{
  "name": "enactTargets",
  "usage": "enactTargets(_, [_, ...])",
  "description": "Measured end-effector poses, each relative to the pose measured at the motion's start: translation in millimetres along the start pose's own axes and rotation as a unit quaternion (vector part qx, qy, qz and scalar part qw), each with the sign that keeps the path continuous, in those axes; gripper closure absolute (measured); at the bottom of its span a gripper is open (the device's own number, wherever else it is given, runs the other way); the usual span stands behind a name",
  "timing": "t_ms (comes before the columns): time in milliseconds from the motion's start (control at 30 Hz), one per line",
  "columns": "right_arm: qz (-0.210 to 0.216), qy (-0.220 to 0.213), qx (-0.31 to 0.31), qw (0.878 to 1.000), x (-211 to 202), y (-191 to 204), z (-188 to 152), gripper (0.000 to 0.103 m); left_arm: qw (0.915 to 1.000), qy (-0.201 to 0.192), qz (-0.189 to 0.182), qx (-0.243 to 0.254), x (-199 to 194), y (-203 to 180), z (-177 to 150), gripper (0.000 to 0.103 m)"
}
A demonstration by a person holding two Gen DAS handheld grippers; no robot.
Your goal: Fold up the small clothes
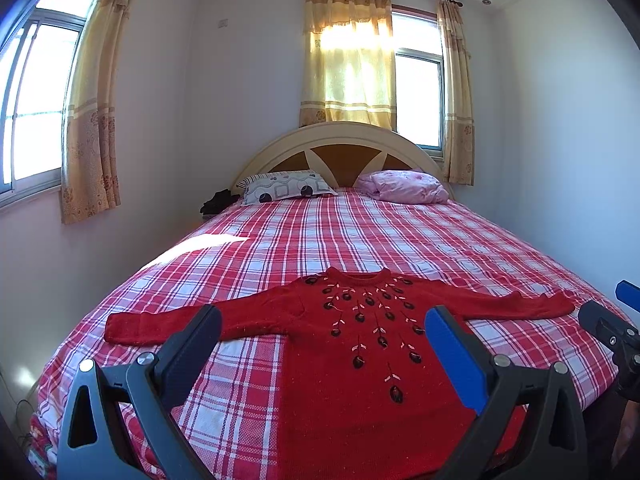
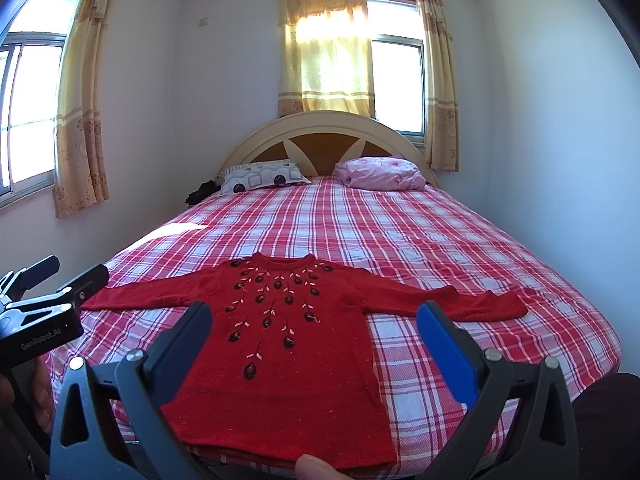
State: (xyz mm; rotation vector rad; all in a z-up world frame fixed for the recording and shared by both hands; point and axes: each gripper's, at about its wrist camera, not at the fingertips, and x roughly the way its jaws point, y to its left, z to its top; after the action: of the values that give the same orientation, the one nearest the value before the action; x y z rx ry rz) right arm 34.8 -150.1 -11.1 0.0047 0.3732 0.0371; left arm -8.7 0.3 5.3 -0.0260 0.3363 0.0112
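The left gripper (image 1: 322, 330) hovers above the foot edge of the bed, its two fingers spread wide apart and holding nothing; the right gripper (image 2: 314, 320) hangs beside it in the same way, fingers parted and empty. Between and beyond them a small red knitted sweater with dark embroidered flowers (image 2: 288, 344) lies flat, front up, on the red-and-white checked bedsheet (image 2: 400, 232), hem at the foot edge, neck toward the headboard, both sleeves stretched out sideways. In the right wrist view the left sleeve end is hidden behind the left gripper's black body. A fingertip (image 2: 314, 468) pokes in at the bottom edge of that view, cut off. At the head of the bed a grey patterned pillow (image 1: 286, 186) and a bundled pink quilt (image 1: 404, 186) rest against the arched cream headboard (image 1: 340, 136). A dark heap (image 1: 218, 202) beside the pillow is too small to identify.
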Motion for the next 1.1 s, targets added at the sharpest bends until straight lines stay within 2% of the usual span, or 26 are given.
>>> enactTargets(1100, [-0.002,0.002,-0.003,1.0,0.3,4.8,0.8,0.0,1.0,0.0,0.002,-0.003,1.4,2.0,-0.4,0.001])
